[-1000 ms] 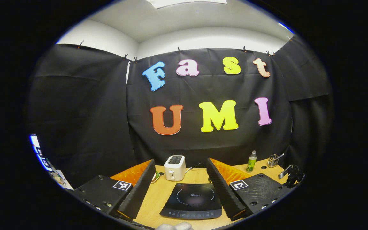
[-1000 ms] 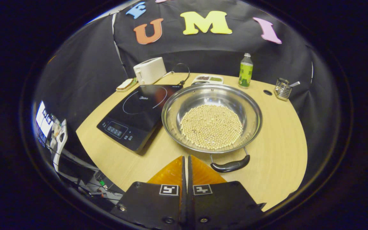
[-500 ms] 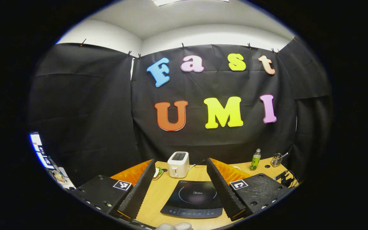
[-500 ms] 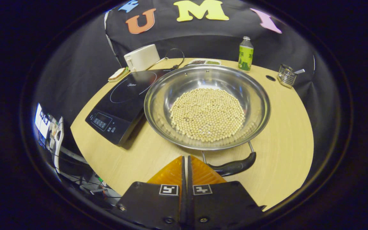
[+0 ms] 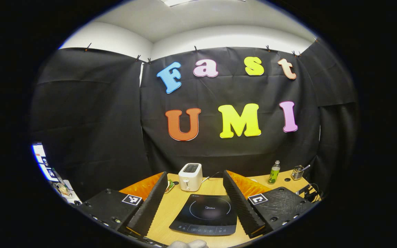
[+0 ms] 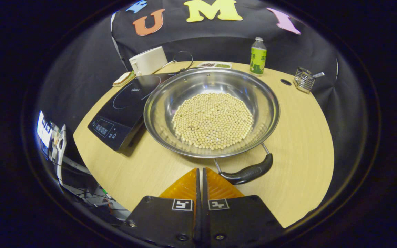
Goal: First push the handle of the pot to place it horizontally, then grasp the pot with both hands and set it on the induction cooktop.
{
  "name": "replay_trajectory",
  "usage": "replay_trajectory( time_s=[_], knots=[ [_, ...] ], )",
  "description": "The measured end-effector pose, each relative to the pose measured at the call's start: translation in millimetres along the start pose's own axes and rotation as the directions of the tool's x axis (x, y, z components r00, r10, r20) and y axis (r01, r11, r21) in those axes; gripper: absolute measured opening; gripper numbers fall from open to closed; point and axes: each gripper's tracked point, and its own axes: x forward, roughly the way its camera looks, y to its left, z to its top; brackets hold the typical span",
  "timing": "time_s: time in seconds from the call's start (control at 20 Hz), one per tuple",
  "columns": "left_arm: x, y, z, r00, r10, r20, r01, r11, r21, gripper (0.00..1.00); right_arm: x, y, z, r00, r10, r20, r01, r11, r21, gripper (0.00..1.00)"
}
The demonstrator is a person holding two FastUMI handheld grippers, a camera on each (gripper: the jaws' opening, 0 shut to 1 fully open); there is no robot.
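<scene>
A wide steel pot [image 6: 171, 103] holding several pale beans sits on the wooden table [image 6: 305, 137], its left edge beside the black induction cooktop [image 6: 126, 103]. Its black near handle [image 6: 248, 172] lies just right of my right gripper [image 6: 200, 169], which is shut with nothing between its fingers. In the left gripper view the cooktop [image 5: 205, 215] lies between the spread fingers of my open left gripper [image 5: 195, 175], held above the table's near side.
At the back stand a white toaster [image 6: 148, 60], a green bottle [image 6: 258, 57], a small dish [image 6: 215, 64] and a wire holder [image 6: 303, 80]. A sandwich [image 6: 124, 78] lies left of the toaster. A gloved hand [image 5: 188, 244] shows at the bottom of the left gripper view.
My right gripper has moved closer to the pot, whose handle now lies nearer its tips on the right. The left gripper has drifted back and slightly sideways, staying open.
</scene>
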Motion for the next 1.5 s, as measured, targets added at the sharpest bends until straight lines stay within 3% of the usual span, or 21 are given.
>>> replay_trajectory(
  time_s=[0.05, 0.65, 0.95, 1.05, 1.25, 1.5],
  knots=[
    [-1.2, -1.7, -1.0, 1.000, 0.004, -0.002, -0.004, 1.000, -0.002, 0.96, -1.1, -5.3, 0.4, 1.000, -0.005, 0.001, 0.005, 1.000, 0.002, 0.04],
    [-14.0, -31.5, 7.0, 0.997, 0.071, -0.011, -0.071, 0.997, 0.008, 0.96, -2.0, -68.5, -3.4, 1.000, -0.004, -0.029, 0.006, 0.997, 0.076, 0.00],
    [-16.9, -42.2, 11.4, 0.995, 0.096, -0.009, -0.096, 0.995, 0.001, 0.96, 1.9, -35.7, -4.8, 0.995, 0.079, -0.064, -0.078, 0.997, 0.012, 0.04],
    [-17.5, -40.3, 10.7, 0.994, 0.108, -0.012, -0.108, 0.994, 0.001, 0.96, 4.1, -33.4, -4.5, 0.994, 0.083, -0.076, -0.084, 0.996, -0.003, 0.00],
    [-15.5, -38.9, 3.9, 0.992, 0.123, -0.029, -0.123, 0.992, 0.001, 0.96, 6.3, -33.9, -4.1, 0.992, 0.090, -0.093, -0.092, 0.995, -0.022, 0.04],
    [-14.8, -40.1, 5.6, 0.991, 0.133, -0.026, -0.134, 0.991, -0.002, 0.96, 5.2, -45.8, 2.9, 0.992, 0.094, -0.082, -0.092, 0.995, 0.024, 0.00]
  ],
)
